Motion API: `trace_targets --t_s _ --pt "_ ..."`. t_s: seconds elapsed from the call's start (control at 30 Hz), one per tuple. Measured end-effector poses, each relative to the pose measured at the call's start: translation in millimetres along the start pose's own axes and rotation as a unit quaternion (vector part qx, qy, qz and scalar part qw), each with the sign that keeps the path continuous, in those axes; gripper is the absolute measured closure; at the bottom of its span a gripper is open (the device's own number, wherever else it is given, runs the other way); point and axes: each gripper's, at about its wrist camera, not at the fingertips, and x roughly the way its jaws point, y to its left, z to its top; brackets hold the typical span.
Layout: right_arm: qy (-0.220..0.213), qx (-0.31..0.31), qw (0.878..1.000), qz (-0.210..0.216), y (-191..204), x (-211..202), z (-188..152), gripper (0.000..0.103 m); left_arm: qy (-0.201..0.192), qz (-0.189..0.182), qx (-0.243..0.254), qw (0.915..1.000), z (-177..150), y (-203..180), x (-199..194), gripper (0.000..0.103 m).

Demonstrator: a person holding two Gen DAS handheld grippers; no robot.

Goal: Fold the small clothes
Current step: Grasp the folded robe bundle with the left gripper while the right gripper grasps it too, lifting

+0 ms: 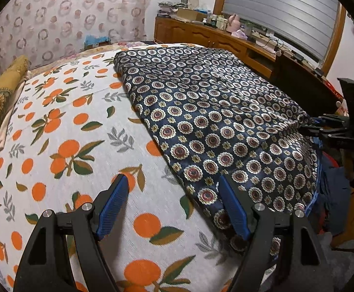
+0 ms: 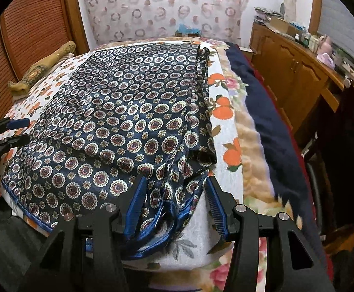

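1. The navy patterned cloth (image 2: 118, 121) is lying on the bed, spread over the orange-print sheet (image 1: 62, 131), with one layer already doubled over the other and its blue-trimmed hem hanging off the near edge.
2. Right gripper (image 2: 174, 204) has its jaws parted, and the bunched near-right corner of the cloth sits loose between them, pads not pressing.
3. Left gripper (image 1: 174, 206) is wide open too, holding nothing, hovering over the near-left edge with one finger above the cloth and one above the sheet.
4. That fabric looks shiny and satiny, so I'd guess light, floppy and slippery.
5. Best bet is pinching the stitched hem at the near corners, where it's thicker.
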Motion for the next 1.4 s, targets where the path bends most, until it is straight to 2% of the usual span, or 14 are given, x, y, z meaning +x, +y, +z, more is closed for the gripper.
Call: trace_targets --t_s 0.13,0.2,0.33,0.43,0.6,0.73,0.83,0.93,1.03,1.1,1.13,1.17,1.2,1.4 --pt "0.005 -0.004 1.0 0.004 1 -8 -4 0.051 -0.001 -0.011 0.002 0.9999 -6 -4 -4 0.026" --pt "0.007 -0.005 1.0 0.005 2 -9 -5 0.051 -0.002 -0.016 0.005 0.9999 -9 -6 -7 0.031" --pt "0.011 -0.019 1.0 -0.002 7 -10 -5 0.051 0.0 -0.042 0.004 0.9991 -12 -10 -9 0.049" --pt "0.015 -0.028 0.999 -0.004 10 -12 -5 0.059 0.005 -0.064 0.008 0.9979 -13 -16 -9 0.06" --pt "0.015 -0.031 0.999 -0.002 8 -13 -6 0.067 0.009 -0.081 0.023 0.9964 -13 -24 -8 0.065" --pt "0.015 -0.027 1.0 0.002 6 -14 -6 0.067 0.014 -0.087 0.02 0.9959 -12 -22 -6 0.077" --pt "0.014 -0.019 1.0 -0.017 0 -13 -5 0.067 0.015 -0.092 0.016 0.9955 -13 -21 -7 0.078" --pt "0.015 -0.002 1.0 -0.016 -7 -13 -4 0.067 0.016 -0.09 0.013 0.9957 -14 -20 -8 0.078" --pt "0.017 -0.016 1.0 -0.01 0 -13 -5 0.067 0.018 -0.09 0.013 0.9957 -16 -20 -10 0.078" --pt "0.017 -0.031 0.999 0.003 8 -12 -5 0.076 0.019 -0.089 0.016 0.9958 -16 -20 -10 0.078" --pt "0.02 -0.04 0.999 0.008 12 -13 -5 0.089 0.018 -0.088 0.019 0.9958 -17 -20 -11 0.078" --pt "0.023 -0.046 0.999 0.013 16 -12 -5 0.094 0.019 -0.091 0.02 0.9955 -17 -20 -11 0.093" --pt "0.023 -0.05 0.998 0.013 19 -12 -5 0.095 0.02 -0.094 0.021 0.9952 -15 -20 -10 0.098" --pt "-0.035 -0.028 0.998 0.047 12 -31 5 0.099 -0.038 -0.082 0.014 0.9958 4 -17 -29 0.099"
